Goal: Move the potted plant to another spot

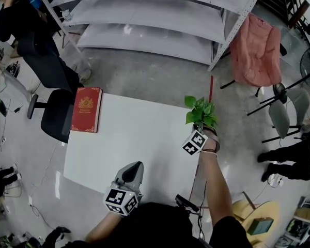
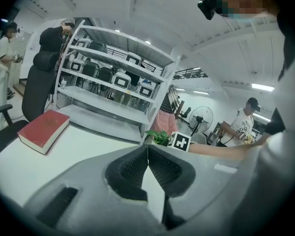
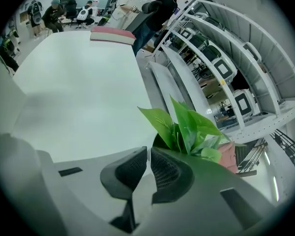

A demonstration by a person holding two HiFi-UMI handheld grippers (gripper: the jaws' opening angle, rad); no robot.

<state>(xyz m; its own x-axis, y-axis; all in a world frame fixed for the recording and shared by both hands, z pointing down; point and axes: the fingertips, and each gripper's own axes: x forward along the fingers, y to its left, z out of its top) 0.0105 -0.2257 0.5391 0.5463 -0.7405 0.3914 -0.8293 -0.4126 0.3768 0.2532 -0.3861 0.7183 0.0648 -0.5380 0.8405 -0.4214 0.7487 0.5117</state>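
Right gripper at the plant on the table's far right edge; this looks like the grasp step, with the lift not yet made.
The right gripper view shows the jaws almost together at the base of the leaves, probably pinching the pot rim, though the rim is hidden behind the jaw tips. Left gripper has its jaws pressed together with nothing between them, idle over the near edge. Only the head view places the plant, well apart from the book. Next move calls for a straight lift, pot upright, toward bare table.
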